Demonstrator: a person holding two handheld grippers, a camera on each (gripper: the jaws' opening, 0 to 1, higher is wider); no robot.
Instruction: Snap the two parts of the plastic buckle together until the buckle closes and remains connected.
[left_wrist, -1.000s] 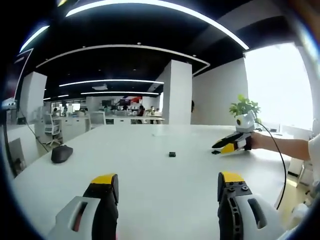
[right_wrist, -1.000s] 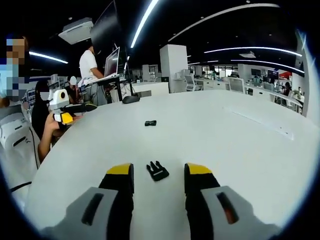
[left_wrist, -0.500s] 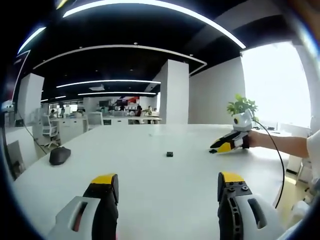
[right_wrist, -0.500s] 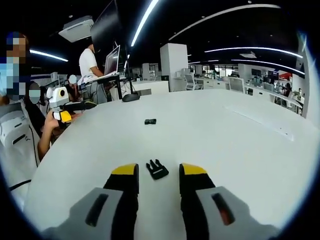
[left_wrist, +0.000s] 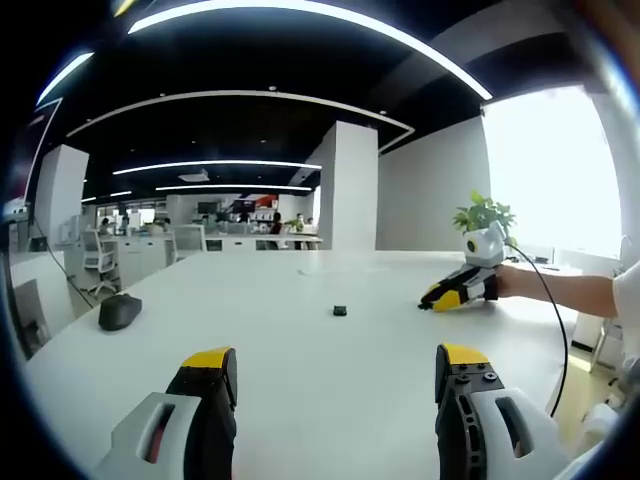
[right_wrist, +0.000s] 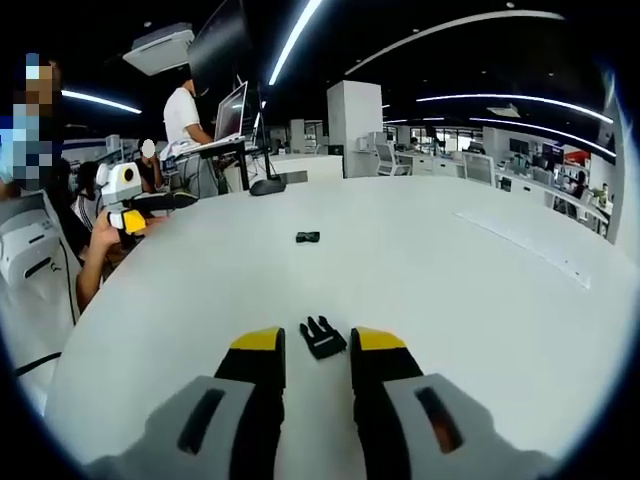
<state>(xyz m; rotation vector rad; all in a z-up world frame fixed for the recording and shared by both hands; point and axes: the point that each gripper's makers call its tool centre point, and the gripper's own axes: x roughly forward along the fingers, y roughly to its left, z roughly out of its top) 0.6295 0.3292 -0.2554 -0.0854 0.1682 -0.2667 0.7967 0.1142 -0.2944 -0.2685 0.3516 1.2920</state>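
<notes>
In the right gripper view, the right claw (right_wrist: 315, 345) is seen low over the white worktop (right_wrist: 480, 300), its yellow-tipped jaws narrowed but not closed, with the pronged buckle half (right_wrist: 322, 337) lying on the surface just ahead of the tips and partly between them. No firm contact between jaws and plastic can be made out, so the piece is judged not yet gripped. Farther along the same worktop, well apart from the first piece, the socket buckle half (right_wrist: 308, 237) is seen as a small dark block. Beyond it, at the worktop's far edge, a dark computer mouse (right_wrist: 266, 186) rests, and a standing person (right_wrist: 186, 125) is seen by a raised monitor.

In the left gripper view, the left claw (left_wrist: 335, 365) is held wide and empty above the worktop. The socket buckle half (left_wrist: 340, 311) lies well ahead of it, and the right claw (left_wrist: 440, 298) is seen past that, down on the surface.

Several failures are to be expected from here. The pronged half is small and flat, so it may be pushed away or flipped by jaws that close off-centre. If it is pinched across the springy prongs, they would be squeezed and the latch could fail to seat. The two halves must be aligned squarely, or no click will be obtained.
</notes>
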